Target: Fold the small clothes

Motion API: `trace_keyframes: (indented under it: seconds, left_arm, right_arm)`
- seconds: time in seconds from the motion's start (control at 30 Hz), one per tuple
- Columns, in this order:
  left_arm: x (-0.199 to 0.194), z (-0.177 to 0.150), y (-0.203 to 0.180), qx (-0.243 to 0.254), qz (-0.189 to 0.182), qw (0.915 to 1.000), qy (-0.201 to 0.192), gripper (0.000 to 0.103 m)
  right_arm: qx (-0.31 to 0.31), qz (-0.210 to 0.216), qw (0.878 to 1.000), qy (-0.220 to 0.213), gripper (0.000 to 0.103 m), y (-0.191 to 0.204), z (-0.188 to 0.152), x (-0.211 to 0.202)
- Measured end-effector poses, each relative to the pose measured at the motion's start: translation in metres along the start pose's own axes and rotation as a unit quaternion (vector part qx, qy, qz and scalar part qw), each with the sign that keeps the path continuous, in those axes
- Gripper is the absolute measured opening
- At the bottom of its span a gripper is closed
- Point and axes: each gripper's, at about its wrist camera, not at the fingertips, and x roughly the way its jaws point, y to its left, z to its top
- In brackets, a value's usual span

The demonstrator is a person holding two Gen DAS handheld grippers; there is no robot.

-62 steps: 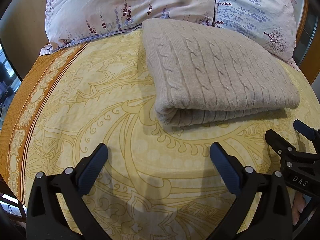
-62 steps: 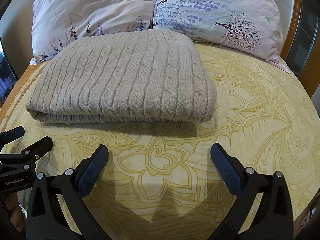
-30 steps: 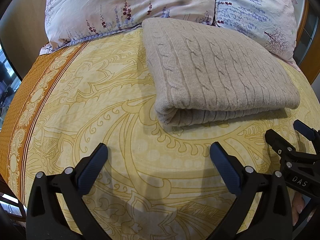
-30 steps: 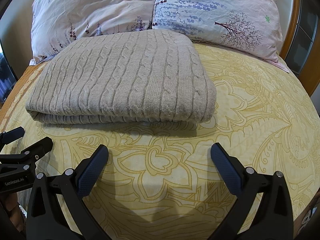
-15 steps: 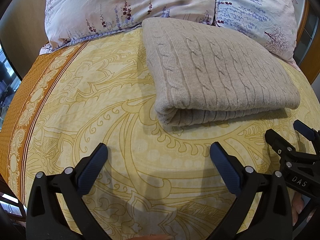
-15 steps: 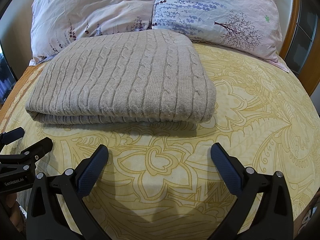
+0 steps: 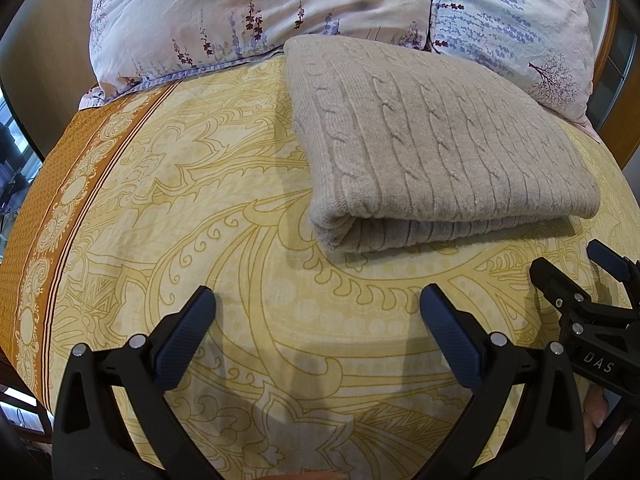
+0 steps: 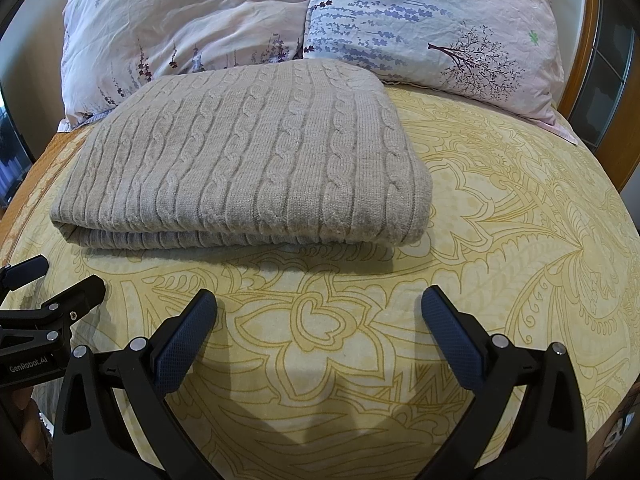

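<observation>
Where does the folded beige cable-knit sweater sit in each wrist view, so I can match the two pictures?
Left wrist view: the folded sweater lies right of centre in the upper half, its fold edge facing the camera.
Right wrist view: the folded sweater lies left of centre, in the middle band.
Shared landmark: the blue-flowered pillow lies just behind the sweater's right far corner in both views.
</observation>
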Motion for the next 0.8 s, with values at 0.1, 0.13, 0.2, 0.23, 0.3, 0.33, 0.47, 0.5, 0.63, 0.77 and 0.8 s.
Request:
trace_keyframes:
  seconds: [0.1, 0.13, 0.2, 0.23, 0.3, 0.33, 0.47, 0.5, 0.63, 0.77, 0.8]
  left_arm:
    - [0.0002, 0.0, 0.0, 0.0, 0.0, 1.0, 0.0, 0.101]
    - [0.0002, -0.0003, 0.0, 0.0, 0.0, 1.0, 0.0, 0.101]
    - [0.0004, -0.0004, 0.0001, 0.0, 0.0, 1.0, 0.001, 0.101]
    - [0.0004, -0.0002, 0.0, 0.0, 0.0, 1.0, 0.0, 0.101]
    - [0.0007, -0.0007, 0.0002, -0.001, 0.0, 1.0, 0.002, 0.101]
    - [0.0008, -0.0009, 0.0003, -0.001, 0.0, 1.0, 0.002, 0.101]
    - [0.0009, -0.0014, 0.0004, -0.001, 0.0, 1.0, 0.003, 0.101]
    - [0.0009, -0.0013, 0.0004, 0.0, 0.0, 1.0, 0.003, 0.101]
    - [0.001, -0.0008, 0.0005, 0.0, 0.0, 1.0, 0.003, 0.101]
    - [0.0013, 0.0, 0.0008, 0.0, 0.0, 1.0, 0.002, 0.101]
    - [0.0013, 0.0001, 0.0009, 0.0, 0.0, 1.0, 0.002, 0.101]
  right_arm:
    - [0.0, 0.0, 1.0, 0.0, 0.102, 0.0001, 0.0, 0.0]
    - [0.0, 0.0, 1.0, 0.0, 0.102, 0.0, 0.0, 0.0]
    - [0.0, 0.0, 1.0, 0.0, 0.102, 0.0001, -0.0001, -0.0001]
    - [0.0, 0.0, 1.0, 0.0, 0.102, 0.0001, 0.0, -0.0001]
    - [0.0, 0.0, 1.0, 0.0, 0.102, 0.0001, 0.0, -0.0001]
    - [0.0, 0.0, 1.0, 0.0, 0.102, 0.0001, 0.0, -0.0001]
    - [0.0, 0.0, 1.0, 0.0, 0.102, 0.0001, 0.0, -0.0002]
    - [0.0, 0.0, 1.0, 0.0, 0.102, 0.0001, 0.0001, -0.0002]
    - [0.0, 0.0, 1.0, 0.0, 0.102, 0.0, 0.0002, -0.0002]
    - [0.0, 0.0, 1.0, 0.0, 0.102, 0.0001, 0.0001, -0.0003]
    - [0.0, 0.0, 1.0, 0.0, 0.102, 0.0, 0.0001, -0.0002]
